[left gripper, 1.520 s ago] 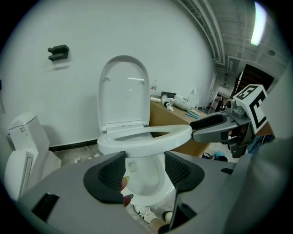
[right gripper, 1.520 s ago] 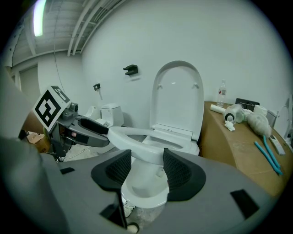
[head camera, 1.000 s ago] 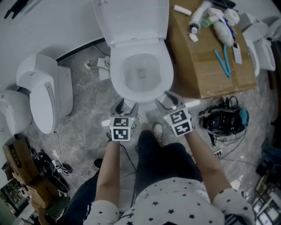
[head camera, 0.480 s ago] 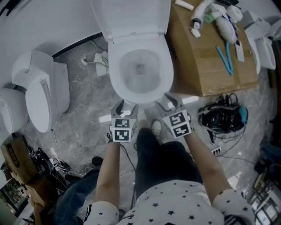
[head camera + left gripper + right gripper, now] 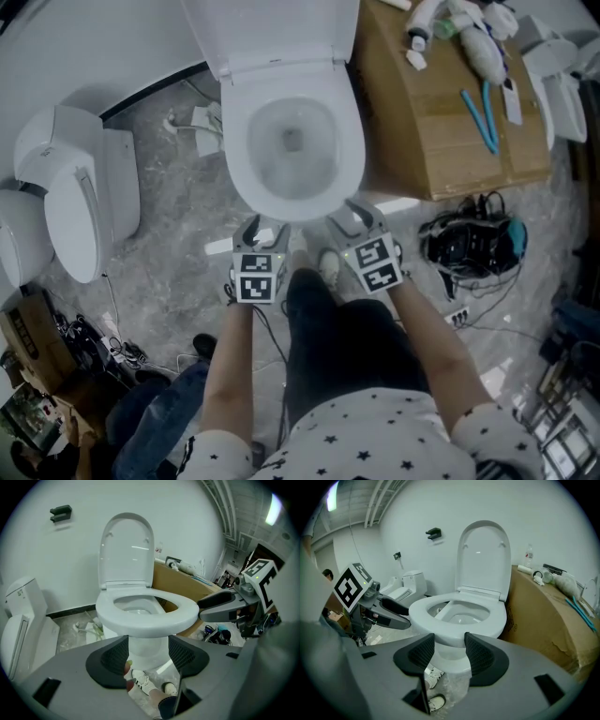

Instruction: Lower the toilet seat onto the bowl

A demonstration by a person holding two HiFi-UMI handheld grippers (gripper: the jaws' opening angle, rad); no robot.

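1. The toilet seat (image 5: 349, 155) lies flat on the bowl (image 5: 291, 150). The lid (image 5: 272, 33) stands upright at the seat's 12 o'clock edge.
2. The left hand-held gripper (image 5: 265, 228) is near the seat's front rim at 7 o'clock. Its jaws are released and grasp nothing.
3. The right hand-held gripper (image 5: 351, 217) is near the rim at 5 o'clock, its jaws likewise spread and empty.
4. A cardboard box (image 5: 441, 122) stands at the seat's 3 o'clock.

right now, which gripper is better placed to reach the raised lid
Right, marginally: the right gripper reaches slightly further forward beside the bowl than the left gripper. Both are open and empty, and the upright lid is well beyond either.
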